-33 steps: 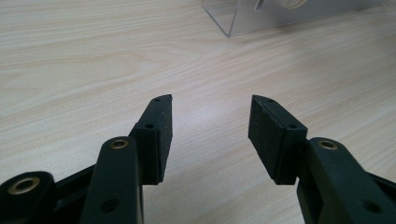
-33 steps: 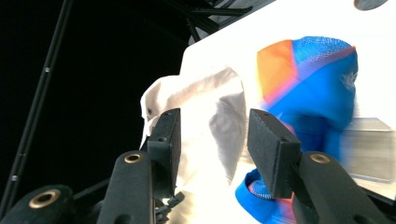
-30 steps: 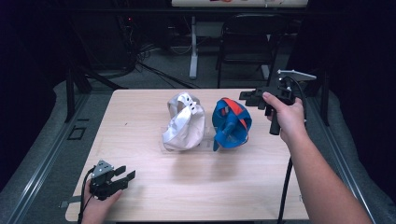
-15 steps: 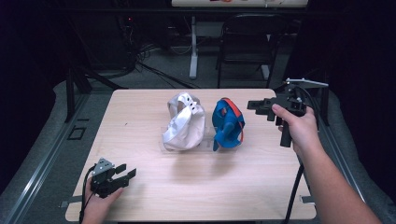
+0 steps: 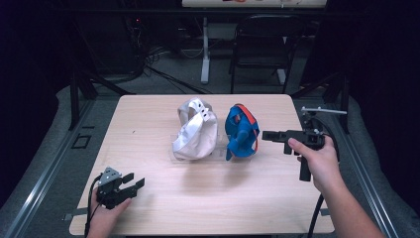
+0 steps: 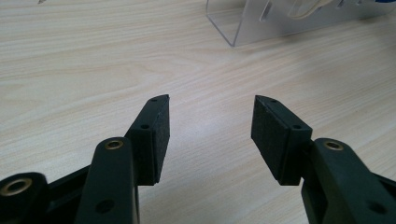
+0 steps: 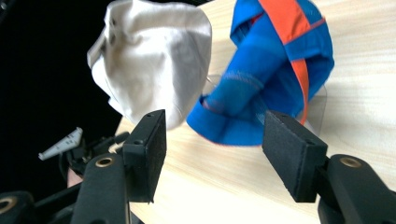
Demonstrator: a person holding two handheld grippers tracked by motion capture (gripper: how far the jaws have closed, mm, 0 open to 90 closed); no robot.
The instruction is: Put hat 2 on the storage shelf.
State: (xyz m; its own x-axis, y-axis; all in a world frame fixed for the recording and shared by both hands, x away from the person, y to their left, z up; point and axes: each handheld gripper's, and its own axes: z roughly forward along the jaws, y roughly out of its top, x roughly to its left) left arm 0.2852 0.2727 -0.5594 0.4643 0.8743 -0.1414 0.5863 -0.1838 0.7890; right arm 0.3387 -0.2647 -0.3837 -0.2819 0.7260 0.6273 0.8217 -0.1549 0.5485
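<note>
Both your tongs, left (image 5: 132,185) and right (image 7: 212,140), stand apart and empty; the blue cap (image 7: 275,74) just ahead of the right looks soft and light, so pinch its brim edge.

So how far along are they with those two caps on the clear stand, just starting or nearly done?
Just starting, it seems. Done: nothing visible; the white fabric cap and the blue cap with an orange stripe both sit on the clear plastic stand. In hand: nothing; the right gripper is open, aimed at the blue cap, and the left gripper is open near the wooden table's front edge. Left: any grasp.
</note>
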